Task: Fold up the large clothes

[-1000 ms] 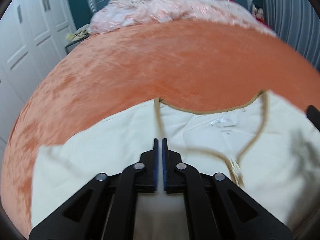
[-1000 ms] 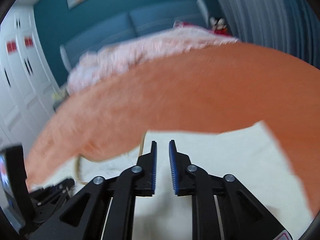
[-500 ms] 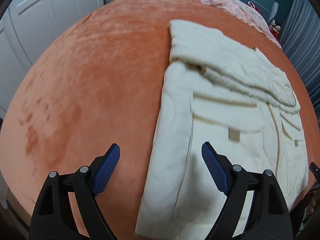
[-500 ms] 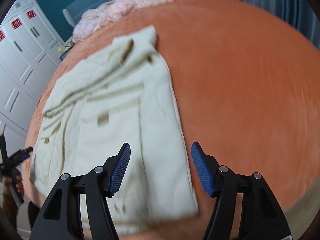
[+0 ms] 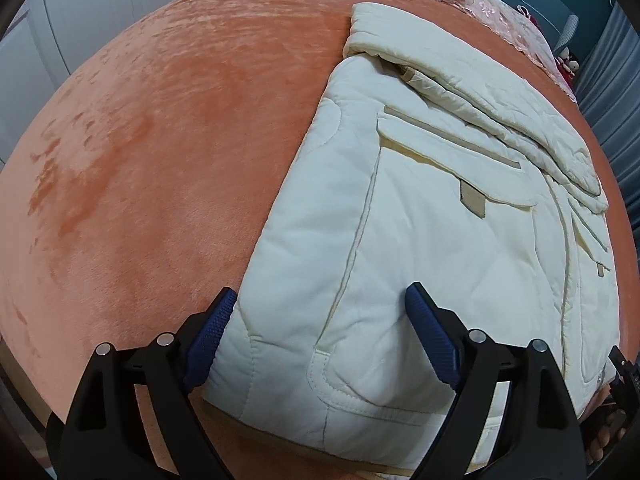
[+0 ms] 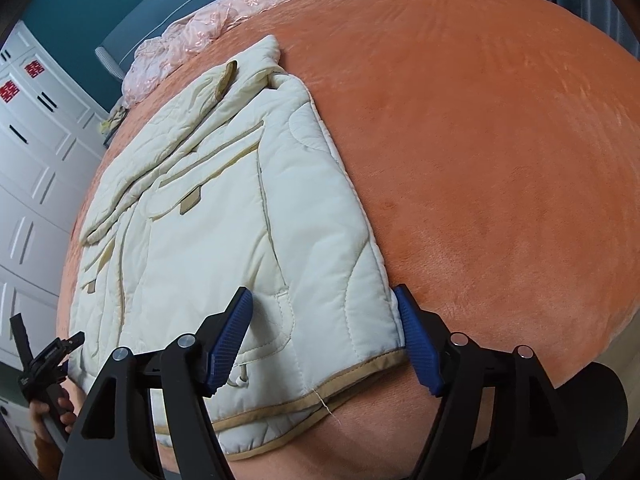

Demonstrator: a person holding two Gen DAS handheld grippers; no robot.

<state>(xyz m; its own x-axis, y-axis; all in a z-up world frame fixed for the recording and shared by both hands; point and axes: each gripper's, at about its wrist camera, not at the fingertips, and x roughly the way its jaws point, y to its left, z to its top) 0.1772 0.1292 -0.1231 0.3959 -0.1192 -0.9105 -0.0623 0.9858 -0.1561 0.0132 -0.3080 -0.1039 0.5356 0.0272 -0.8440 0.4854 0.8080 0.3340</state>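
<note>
On the orange bedspread (image 5: 168, 128) lies the cream quilted jacket (image 5: 432, 216), sleeves folded across. Left gripper (image 5: 318, 338) and right gripper (image 6: 324, 336) both gape wide at its near hem corners, holding nothing. Pinching only the top layer would probably spoil the fold.

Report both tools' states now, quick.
Left tool: open, holding nothing, over the cream jacket hem corner.
Right tool: open, holding nothing, over its other hem corner.
</note>
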